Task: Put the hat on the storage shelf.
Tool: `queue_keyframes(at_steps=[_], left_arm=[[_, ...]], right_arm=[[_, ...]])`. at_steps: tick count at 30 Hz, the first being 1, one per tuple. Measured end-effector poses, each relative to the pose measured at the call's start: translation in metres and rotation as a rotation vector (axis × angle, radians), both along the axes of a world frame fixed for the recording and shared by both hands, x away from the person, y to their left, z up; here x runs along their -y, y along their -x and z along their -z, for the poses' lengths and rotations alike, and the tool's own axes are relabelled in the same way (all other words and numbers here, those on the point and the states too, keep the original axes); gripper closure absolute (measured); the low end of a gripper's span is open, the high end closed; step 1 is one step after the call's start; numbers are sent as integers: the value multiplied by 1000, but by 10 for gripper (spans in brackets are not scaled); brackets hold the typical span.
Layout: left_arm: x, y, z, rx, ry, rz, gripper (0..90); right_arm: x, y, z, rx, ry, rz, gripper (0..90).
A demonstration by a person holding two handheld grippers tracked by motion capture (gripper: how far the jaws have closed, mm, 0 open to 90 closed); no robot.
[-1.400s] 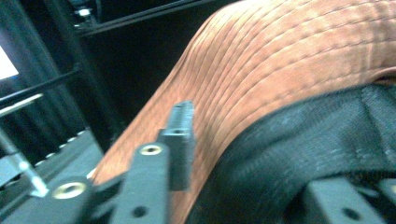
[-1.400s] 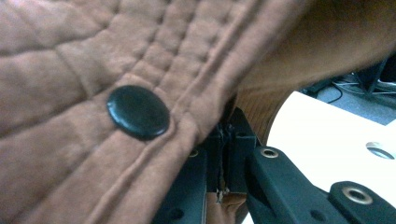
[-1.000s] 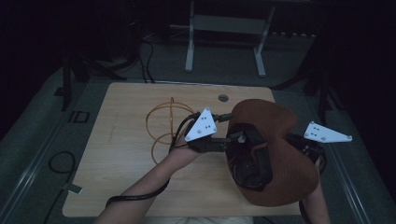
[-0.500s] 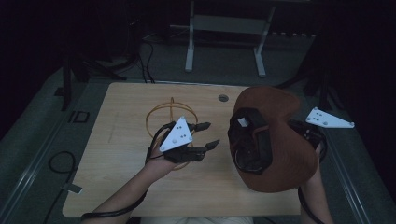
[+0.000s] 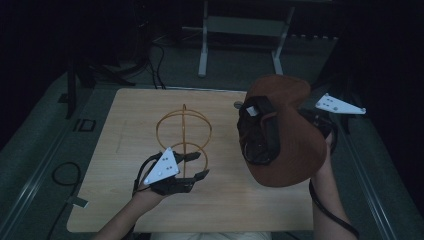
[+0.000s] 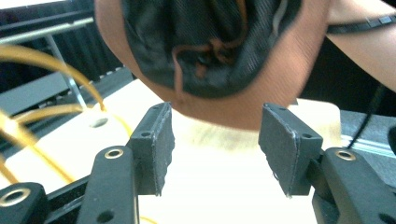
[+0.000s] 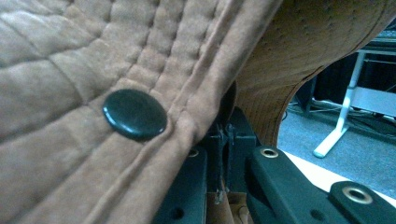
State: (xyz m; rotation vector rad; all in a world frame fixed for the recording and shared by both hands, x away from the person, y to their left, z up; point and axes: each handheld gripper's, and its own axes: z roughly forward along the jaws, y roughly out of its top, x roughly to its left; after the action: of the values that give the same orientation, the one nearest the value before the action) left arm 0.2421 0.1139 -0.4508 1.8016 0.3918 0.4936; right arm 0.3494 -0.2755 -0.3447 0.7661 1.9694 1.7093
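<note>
Since half a second ago the left gripper (image 5: 192,169) has drawn back toward the person's side of the wooden table (image 5: 125,115) and now sits low at the near left, just in front of the gold wire stand (image 5: 183,131), its jaws spread apart with nothing between them. The brown hat (image 5: 295,145) has risen and swung away to the right, held in the air off the stand with its dark lining (image 5: 257,132) turned toward the camera. The right gripper (image 7: 223,135) has its jaws closed tight on the hat's brim, seen close up beside a dark button (image 7: 134,115) on quilted suede. From above, the hat covers those jaws, leaving the grey plate (image 5: 339,105) and part of the black body. In the left gripper view the hat (image 6: 224,93) is blurred and cut off at the top, and the stand's wires (image 6: 51,70) run out of frame at left.
</note>
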Motion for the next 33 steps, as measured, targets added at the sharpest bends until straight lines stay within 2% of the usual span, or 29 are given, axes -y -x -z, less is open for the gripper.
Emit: queue_keyframes(at_steps=[1,2,3,6,8,9,10,12,13,14,15,16,17,18,19,20,21,22,23,24,25,26,27,28,31,32,33], left_arm=[[0,0,0,0,0,0,456],[-8,3,10,-28,2,-7,456],[-8,3,10,-28,2,-7,456],[-21,11,25,-47,-12,-36,456],[-32,14,34,-59,-2,-53,456],[-43,18,44,-62,2,-72,456],[-43,18,44,-62,2,-72,455],[-62,23,62,-76,9,-129,455],[-62,23,62,-76,9,-129,455],[-78,23,75,-93,10,-192,455],[-86,23,81,-105,18,-229,455],[-86,23,81,-105,18,-229,455],[-94,23,86,-114,24,-265,455],[-110,22,95,-132,33,-326,455],[-110,22,95,-132,33,-326,454],[-122,20,100,-143,26,-380,454],[-130,19,101,-162,31,-398,448],[-130,19,101,-162,31,-398,431],[-141,16,102,-200,52,-429,411],[-141,16,102,-200,52,-429,383],[-147,15,103,-203,36,-465,383],[-147,15,103,-203,36,-465,373],[-156,13,107,-228,41,-529,373],[-158,11,110,-240,26,-574,298],[-166,7,115,-284,6,-686,225],[-169,7,116,-289,2,-706,157],[-171,7,116,-292,-6,-740,146]], right_arm=[[0,0,0,0,0,0,872],[-6,-6,-1,0,1,-3,872],[-6,-6,-1,0,1,-3,872],[-18,-17,-3,-9,9,-1,872],[-21,-20,-2,-9,16,-2,872],[-27,-26,-1,-8,28,6,872],[-29,-29,0,-10,32,5,871],[-33,-34,1,-21,30,7,871],[-36,-36,2,-25,30,5,871],[-39,-38,3,-25,32,7,871],[-41,-40,3,-24,34,7,871],[-43,-41,4,-26,37,11,871],[-46,-43,4,-29,37,10,871],[-48,-45,5,-32,39,7,871],[-48,-45,5,-32,39,7,871],[-53,-48,6,-39,43,3,871],[-56,-50,7,-42,45,0,871],[-56,-50,7,-42,45,0,871],[-61,-53,8,-45,48,2,871],[-61,-53,8,-45,48,2,871],[-64,-55,9,-45,48,3,871],[-64,-55,9,-45,48,3,871],[-67,-57,10,-44,48,4,871],[-73,-59,10,-42,51,1,871],[-83,-63,11,-45,58,-2,871],[-87,-63,10,-42,61,-3,871],[-90,-64,9,-42,61,-5,871]])
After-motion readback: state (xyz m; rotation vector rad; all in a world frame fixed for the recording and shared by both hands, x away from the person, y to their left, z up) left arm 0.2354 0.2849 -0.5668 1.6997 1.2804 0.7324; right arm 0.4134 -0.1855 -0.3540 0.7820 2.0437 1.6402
